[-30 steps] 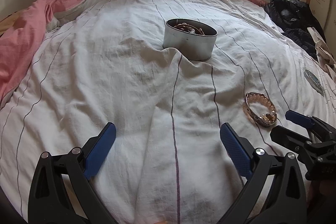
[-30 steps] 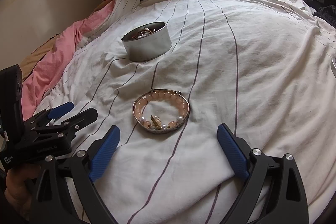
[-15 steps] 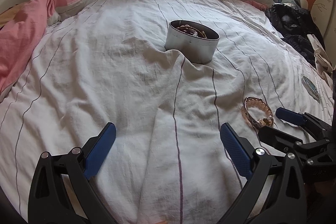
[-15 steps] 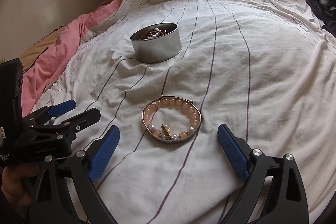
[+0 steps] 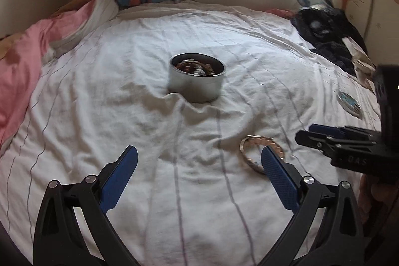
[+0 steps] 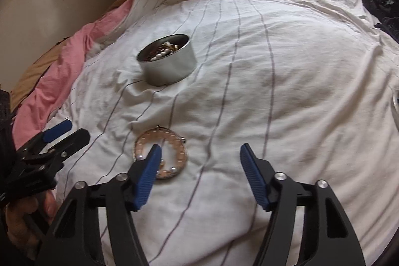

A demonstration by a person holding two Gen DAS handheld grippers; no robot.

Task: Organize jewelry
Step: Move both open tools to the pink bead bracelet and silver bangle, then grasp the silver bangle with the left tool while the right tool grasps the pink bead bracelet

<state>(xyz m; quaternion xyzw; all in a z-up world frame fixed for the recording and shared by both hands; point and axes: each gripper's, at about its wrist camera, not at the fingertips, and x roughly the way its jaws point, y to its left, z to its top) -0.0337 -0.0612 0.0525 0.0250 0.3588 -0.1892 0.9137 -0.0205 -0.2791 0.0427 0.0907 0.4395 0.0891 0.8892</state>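
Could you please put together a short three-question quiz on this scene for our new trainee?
1. True or false: the bracelet lies inside the tin.
2. Which gripper is nearest the bracelet? A. left gripper B. right gripper
3. Fill in: the tin stands on a striped white ____.

Key
1. False: it lies on the sheet, nearer the camera than the tin, which already holds beads.
2. B: its left finger overlaps the bracelet in the right wrist view; its jaws are closing, with only bare sheet between them.
3. sheet
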